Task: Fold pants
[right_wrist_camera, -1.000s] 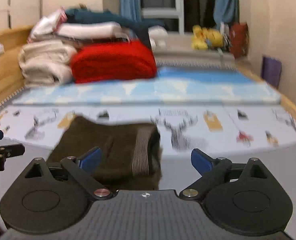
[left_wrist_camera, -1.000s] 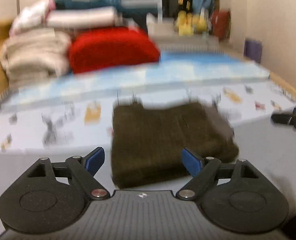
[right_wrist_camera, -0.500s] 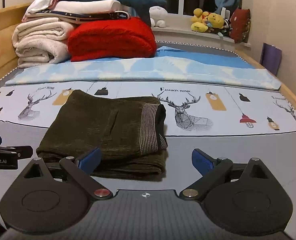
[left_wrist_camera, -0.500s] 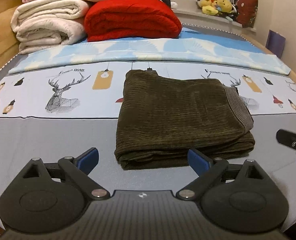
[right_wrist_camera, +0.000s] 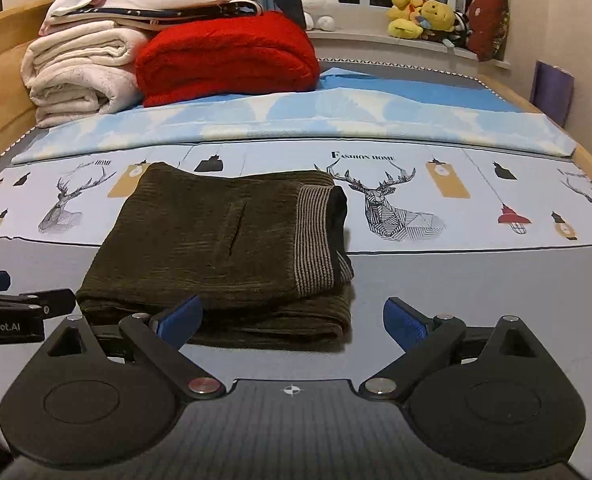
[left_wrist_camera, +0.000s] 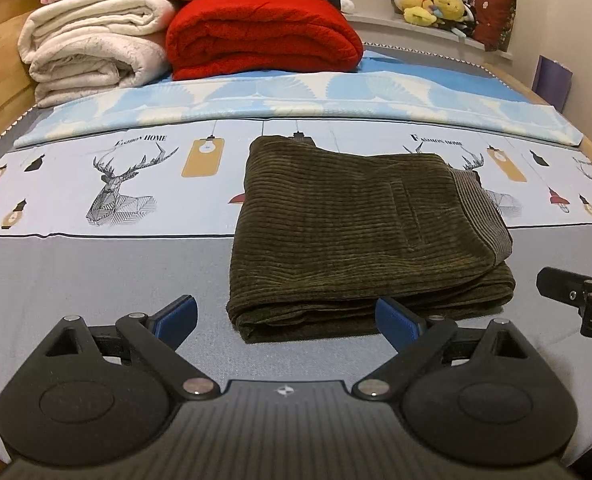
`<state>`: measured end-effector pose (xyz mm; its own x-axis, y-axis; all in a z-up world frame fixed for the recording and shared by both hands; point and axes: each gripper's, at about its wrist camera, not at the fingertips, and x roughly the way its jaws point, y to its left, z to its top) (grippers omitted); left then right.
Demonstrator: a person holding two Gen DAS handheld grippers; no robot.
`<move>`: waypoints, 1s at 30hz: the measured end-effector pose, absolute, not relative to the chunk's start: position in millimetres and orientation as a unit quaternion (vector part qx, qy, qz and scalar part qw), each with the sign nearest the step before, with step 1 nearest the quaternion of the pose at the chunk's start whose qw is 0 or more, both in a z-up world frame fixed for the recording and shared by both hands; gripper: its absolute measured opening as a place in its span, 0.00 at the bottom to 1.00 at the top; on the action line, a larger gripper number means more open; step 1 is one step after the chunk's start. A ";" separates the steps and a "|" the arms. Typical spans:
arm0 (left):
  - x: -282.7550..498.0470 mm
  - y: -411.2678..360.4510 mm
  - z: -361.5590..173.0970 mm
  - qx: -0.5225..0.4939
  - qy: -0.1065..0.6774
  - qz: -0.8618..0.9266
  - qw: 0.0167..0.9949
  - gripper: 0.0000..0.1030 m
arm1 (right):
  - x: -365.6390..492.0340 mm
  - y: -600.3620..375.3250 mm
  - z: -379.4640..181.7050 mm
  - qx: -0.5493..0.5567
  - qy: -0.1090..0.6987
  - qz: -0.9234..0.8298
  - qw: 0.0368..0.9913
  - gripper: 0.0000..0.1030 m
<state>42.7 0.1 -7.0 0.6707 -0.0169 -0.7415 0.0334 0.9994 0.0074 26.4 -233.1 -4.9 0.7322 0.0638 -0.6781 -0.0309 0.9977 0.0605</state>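
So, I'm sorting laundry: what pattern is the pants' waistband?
Thin tan and dark stripes on the waistband, clearest in the right wrist view.

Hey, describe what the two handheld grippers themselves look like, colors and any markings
Both match: the left gripper and right gripper are matte black, with a ribbed central body bearing a small white crosshair mark, two round side housings, silver pivot pins and blue fingertip pads. White lettering ending "nRobot.AI" shows on the left one's side in the right wrist view. No cables visible.
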 end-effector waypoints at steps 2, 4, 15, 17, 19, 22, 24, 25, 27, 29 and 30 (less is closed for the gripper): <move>42.8 0.4 -7.0 0.009 0.405 -0.014 0.914 0.95 | 28.2 -234.9 -5.9 0.027 0.370 0.027 0.928 0.94; 42.8 0.8 -7.4 0.010 0.405 -0.013 0.914 0.95 | 29.3 -236.0 -6.3 0.030 0.372 0.029 0.927 0.94; 44.1 -2.7 -7.1 0.015 0.403 -0.016 0.915 0.95 | 29.9 -233.6 -6.3 0.026 0.374 0.037 0.927 0.94; 44.0 -2.4 -7.1 0.015 0.403 -0.016 0.915 0.95 | 30.0 -233.3 -6.4 0.026 0.374 0.037 0.926 0.94; 44.1 -2.2 -7.1 0.015 0.403 -0.016 0.915 0.95 | 29.9 -233.2 -6.4 0.026 0.374 0.036 0.926 0.94; 44.1 -2.3 -7.2 0.015 0.403 -0.016 0.915 0.95 | 29.7 -233.5 -6.6 0.026 0.374 0.037 0.926 0.94; 44.0 -2.4 -7.1 0.015 0.403 -0.017 0.915 0.95 | 29.9 -233.9 -6.4 0.026 0.374 0.037 0.926 0.94; 44.0 -2.5 -7.2 0.015 0.403 -0.017 0.915 0.95 | 29.8 -233.9 -6.3 0.026 0.374 0.037 0.926 0.94; 43.7 -2.6 -7.0 0.016 0.403 -0.018 0.915 0.95 | 30.0 -233.4 -6.4 0.026 0.374 0.036 0.926 0.94; 43.5 -2.8 -6.9 0.017 0.402 -0.018 0.915 0.95 | 30.0 -233.2 -6.4 0.026 0.374 0.037 0.926 0.94; 43.4 -2.9 -6.6 0.017 0.402 -0.019 0.915 0.95 | 29.8 -233.3 -6.2 0.026 0.375 0.037 0.926 0.94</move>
<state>43.4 -2.9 -6.6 0.6763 -0.0204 -0.7364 0.0483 0.9987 0.0168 29.8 -233.3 -6.2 0.7166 0.0876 -0.6920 -0.0483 0.9959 0.0761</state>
